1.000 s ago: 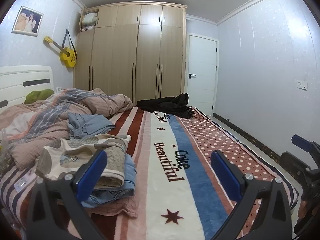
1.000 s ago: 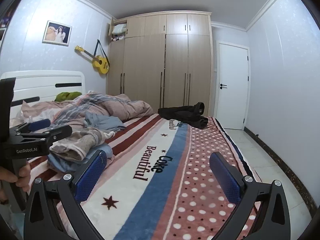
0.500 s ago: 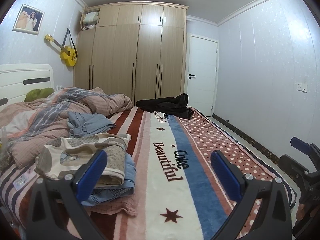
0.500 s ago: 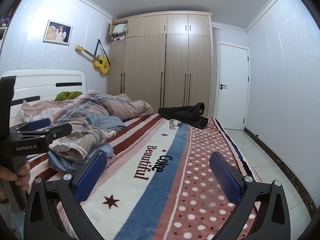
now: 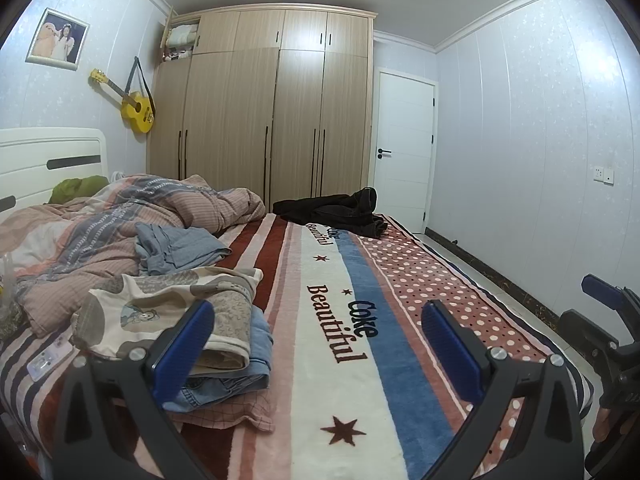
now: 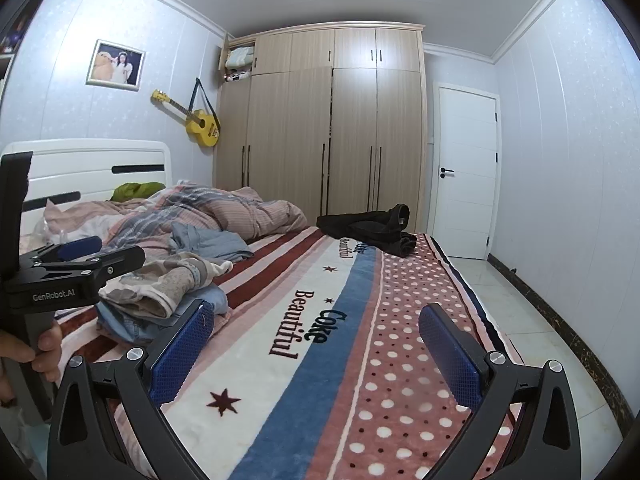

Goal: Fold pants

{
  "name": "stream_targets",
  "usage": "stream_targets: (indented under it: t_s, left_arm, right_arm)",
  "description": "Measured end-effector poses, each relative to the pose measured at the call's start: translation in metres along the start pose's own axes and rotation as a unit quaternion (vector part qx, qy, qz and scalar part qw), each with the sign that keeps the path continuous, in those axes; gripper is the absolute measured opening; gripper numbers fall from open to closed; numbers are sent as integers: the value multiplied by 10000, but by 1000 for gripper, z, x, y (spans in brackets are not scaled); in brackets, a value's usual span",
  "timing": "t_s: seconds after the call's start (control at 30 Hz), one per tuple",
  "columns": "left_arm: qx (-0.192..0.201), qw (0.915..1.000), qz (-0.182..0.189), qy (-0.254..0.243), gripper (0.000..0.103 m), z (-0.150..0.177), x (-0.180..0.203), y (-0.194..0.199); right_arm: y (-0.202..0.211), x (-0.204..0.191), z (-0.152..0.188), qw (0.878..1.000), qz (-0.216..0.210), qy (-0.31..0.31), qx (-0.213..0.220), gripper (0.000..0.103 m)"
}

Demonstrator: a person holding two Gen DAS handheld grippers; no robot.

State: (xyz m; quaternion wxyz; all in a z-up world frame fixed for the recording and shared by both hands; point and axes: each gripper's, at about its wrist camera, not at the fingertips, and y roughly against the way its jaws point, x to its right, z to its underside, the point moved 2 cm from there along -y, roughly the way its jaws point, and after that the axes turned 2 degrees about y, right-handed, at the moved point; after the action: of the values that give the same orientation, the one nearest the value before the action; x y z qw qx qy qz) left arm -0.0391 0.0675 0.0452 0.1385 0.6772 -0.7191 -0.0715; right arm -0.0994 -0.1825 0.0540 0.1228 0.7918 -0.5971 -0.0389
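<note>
Both my claws are spread wide with nothing in them: the left gripper and the right gripper just hang over the near end of the bed. Right below is the striped blanket, bare in the middle. Off to my left sits a stack of folded clothes, so I'd guess some of the laundry is already sorted. Past that there's a loose blue garment and the bunched-up quilt. The actual job, the black pants, lies crumpled way at the far end of the bed near the wardrobe. Nothing's started on those: still need to fetch, flatten and fold.
</note>
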Motion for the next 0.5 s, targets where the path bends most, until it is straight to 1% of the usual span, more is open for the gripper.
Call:
stream_targets:
  t_s: [0.5]
  left_arm:
    - [4,10000,-17,-19,102,0,1,0]
  right_arm:
    - [1,2,1,10000,-20,-13,-3,102]
